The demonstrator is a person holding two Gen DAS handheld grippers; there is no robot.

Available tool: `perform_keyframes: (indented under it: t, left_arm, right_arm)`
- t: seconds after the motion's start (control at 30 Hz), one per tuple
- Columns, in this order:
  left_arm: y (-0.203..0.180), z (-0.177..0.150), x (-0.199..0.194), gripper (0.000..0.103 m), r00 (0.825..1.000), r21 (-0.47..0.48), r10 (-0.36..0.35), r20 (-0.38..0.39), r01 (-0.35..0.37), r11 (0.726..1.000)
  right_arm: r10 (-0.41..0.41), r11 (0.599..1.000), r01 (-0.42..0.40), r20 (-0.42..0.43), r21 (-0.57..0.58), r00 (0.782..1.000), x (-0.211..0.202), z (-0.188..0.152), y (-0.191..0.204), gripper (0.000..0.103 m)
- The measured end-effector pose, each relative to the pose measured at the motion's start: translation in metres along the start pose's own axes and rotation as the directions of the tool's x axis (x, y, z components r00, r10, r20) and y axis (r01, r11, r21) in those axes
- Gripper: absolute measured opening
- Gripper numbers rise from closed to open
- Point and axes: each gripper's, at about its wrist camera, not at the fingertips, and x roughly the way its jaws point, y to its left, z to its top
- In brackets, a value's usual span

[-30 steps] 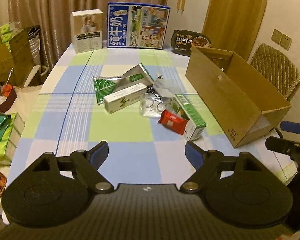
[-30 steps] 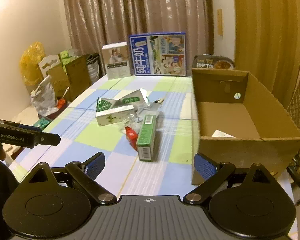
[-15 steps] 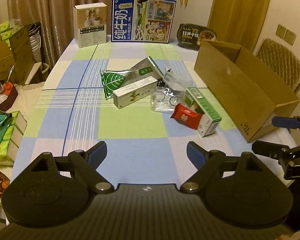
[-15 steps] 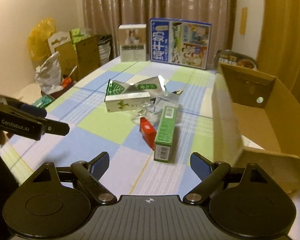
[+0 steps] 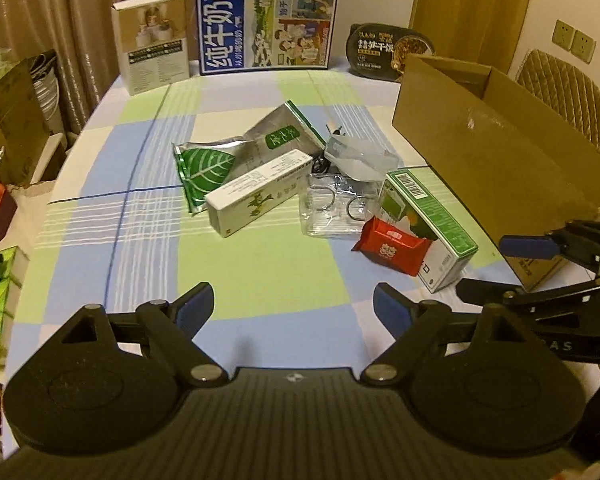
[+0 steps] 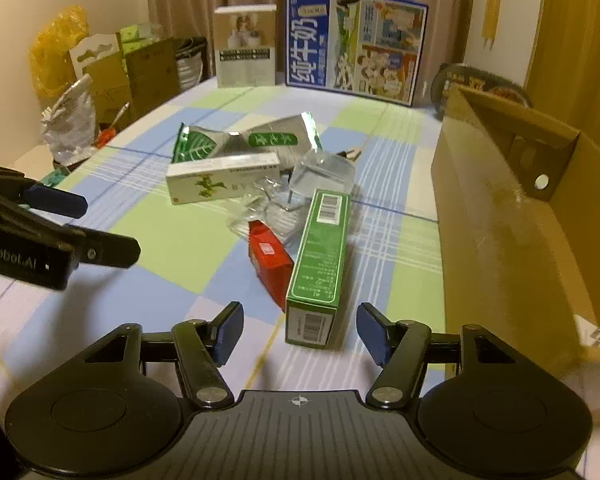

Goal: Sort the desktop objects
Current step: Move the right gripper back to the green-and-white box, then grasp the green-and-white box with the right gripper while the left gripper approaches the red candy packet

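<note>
A pile lies mid-table: a long green box (image 6: 320,256), a red packet (image 6: 270,264) leaning on its left side, a white box with a plant print (image 6: 224,182), silver-green pouches (image 5: 204,168) and a clear bag with rings (image 5: 336,208). My right gripper (image 6: 300,332) is low over the table. Its jaws are closing with the green box's near end between them, and the pads stand clear of its sides. My left gripper (image 5: 293,306) hangs open over bare cloth in front of the pile, with nothing between its fingers.
An open cardboard box (image 5: 492,148) lies along the table's right side, close to the green box. A blue milk carton case (image 5: 266,20), a beige box (image 5: 154,42) and a black food tray (image 5: 388,50) stand at the far edge. Bags and cartons crowd the floor on the left.
Both grippers have moved forward and down toward the pile. The right jaws have narrowed, and the green box's near end now sits between them.
</note>
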Motion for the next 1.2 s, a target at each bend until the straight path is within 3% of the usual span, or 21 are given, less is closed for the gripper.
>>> perform_keyframes:
  t: [0.23, 0.3, 0.37, 0.7, 0.9, 1.2]
  left_arm:
    - [-0.003, -0.001, 0.031, 0.083, 0.999, 0.01, -0.041, -0.021, 0.041, 0.999]
    - [-0.004, -0.002, 0.037, 0.083, 0.998, 0.011, -0.05, -0.031, 0.05, 0.999]
    - [-0.004, -0.004, 0.04, 0.083, 0.998, 0.013, -0.056, -0.033, 0.057, 0.998]
    - [0.0, -0.008, 0.042, 0.083, 0.997, 0.002, -0.069, -0.029, 0.07, 0.998]
    - [-0.003, -0.009, 0.039, 0.082, 0.995, -0.001, -0.095, -0.023, 0.095, 0.996]
    - [-0.012, -0.011, 0.049, 0.074, 0.994, 0.009, -0.104, -0.045, 0.105, 0.994]
  right_arm:
    - [0.01, 0.999, -0.009, -0.033, 0.032, 0.999, 0.021, 0.003, -0.012, 0.049]
    - [0.016, 0.999, -0.014, -0.045, 0.032, 0.999, 0.025, 0.003, -0.012, 0.043]
    - [0.021, 0.999, -0.019, -0.052, 0.037, 0.998, 0.028, 0.003, -0.014, 0.03]
    - [0.074, 0.996, -0.071, -0.065, 0.055, 0.995, 0.019, -0.003, -0.003, 0.028]
    - [0.224, 0.971, -0.216, -0.079, 0.105, 0.971, 0.006, -0.013, 0.002, 0.028]
    - [0.075, 0.992, -0.07, -0.044, 0.106, 0.996, -0.005, -0.02, -0.011, 0.026]
